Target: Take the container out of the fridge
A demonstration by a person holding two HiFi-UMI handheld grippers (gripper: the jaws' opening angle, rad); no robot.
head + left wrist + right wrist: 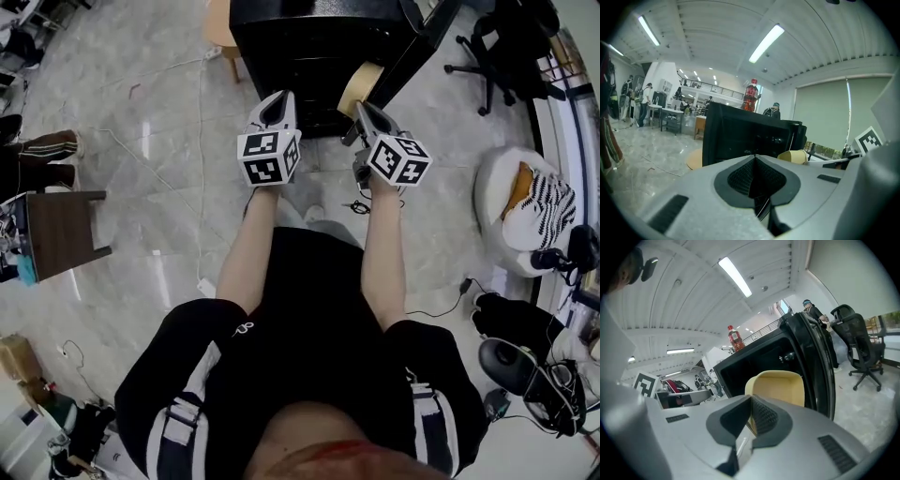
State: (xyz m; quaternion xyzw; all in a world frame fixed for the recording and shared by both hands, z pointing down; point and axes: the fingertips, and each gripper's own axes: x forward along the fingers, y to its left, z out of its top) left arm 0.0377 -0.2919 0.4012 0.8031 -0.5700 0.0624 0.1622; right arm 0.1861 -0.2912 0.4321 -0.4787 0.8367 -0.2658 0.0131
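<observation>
You stand on a pale marble floor (141, 112) carrying the black fridge (309, 47) ahead, a dark wooden table (61, 230) at your left, an office chair (502, 56) at your right, and loose cables (159, 155).

One camera looks steeply down from the person's head over both arms (246, 248) to the fridge (309, 47). Cameras on the left hand-held gripper (277, 101) and right hand-held gripper (364, 111) sit low and close, facing it; all three share the container (780, 387) at its open front.
</observation>
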